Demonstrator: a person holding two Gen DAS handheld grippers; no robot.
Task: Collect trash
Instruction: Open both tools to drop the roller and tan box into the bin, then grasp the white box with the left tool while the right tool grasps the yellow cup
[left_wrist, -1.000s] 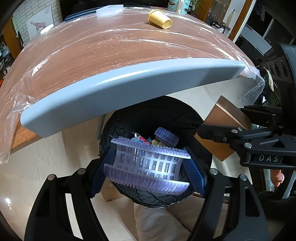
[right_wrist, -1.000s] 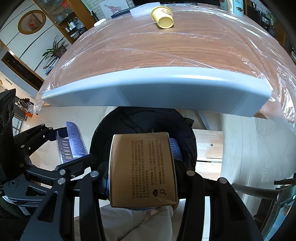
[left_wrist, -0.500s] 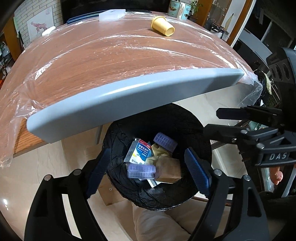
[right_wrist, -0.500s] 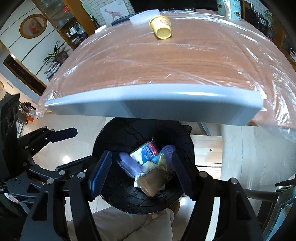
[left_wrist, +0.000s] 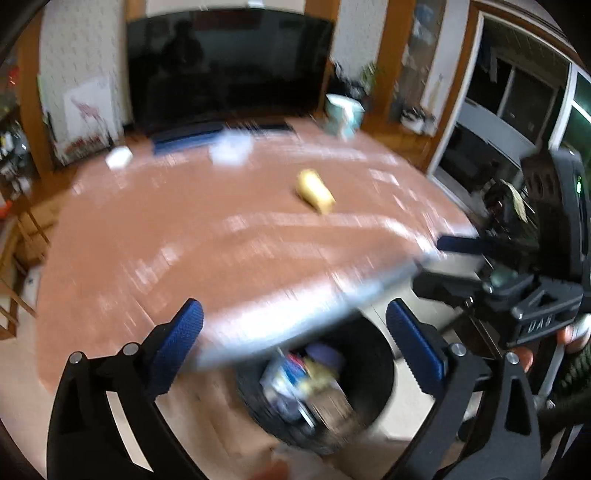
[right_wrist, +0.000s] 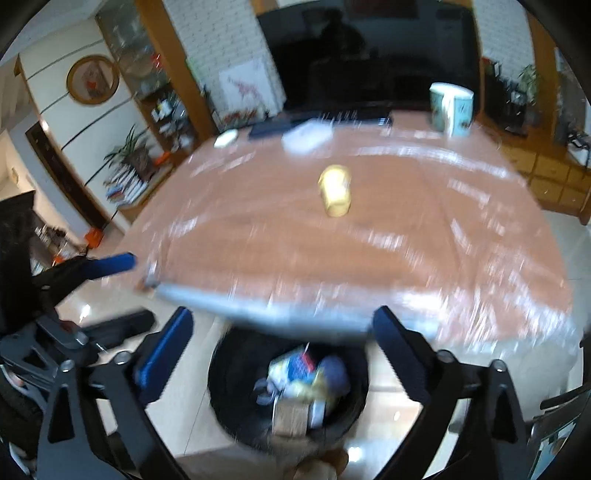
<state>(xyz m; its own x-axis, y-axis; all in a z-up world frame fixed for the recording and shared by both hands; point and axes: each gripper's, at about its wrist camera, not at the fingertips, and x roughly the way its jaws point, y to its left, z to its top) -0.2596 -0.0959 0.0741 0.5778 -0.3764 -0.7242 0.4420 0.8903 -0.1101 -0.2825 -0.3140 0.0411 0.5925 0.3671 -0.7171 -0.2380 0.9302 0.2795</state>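
Both claws, left (left_wrist: 295, 332) and right (right_wrist: 282, 334), are opening, nothing between them. Bin (right_wrist: 229, 369) sits below; cup (right_wrist: 335, 190) lies ahead on worktop (right_wrist: 406, 240).

Yellow cup (right_wrist: 334, 190) sideways on table (right_wrist: 406, 236)

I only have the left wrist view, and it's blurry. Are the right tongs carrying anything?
Observer: No. The right tongs are opening with nothing between them; the black bin shows below.
Operator: What's beyond the table's left side?
Observer: A potted plant stands by the shelving there.
Operator: Anything on that wall?
Observer: A round framed picture hangs high up.
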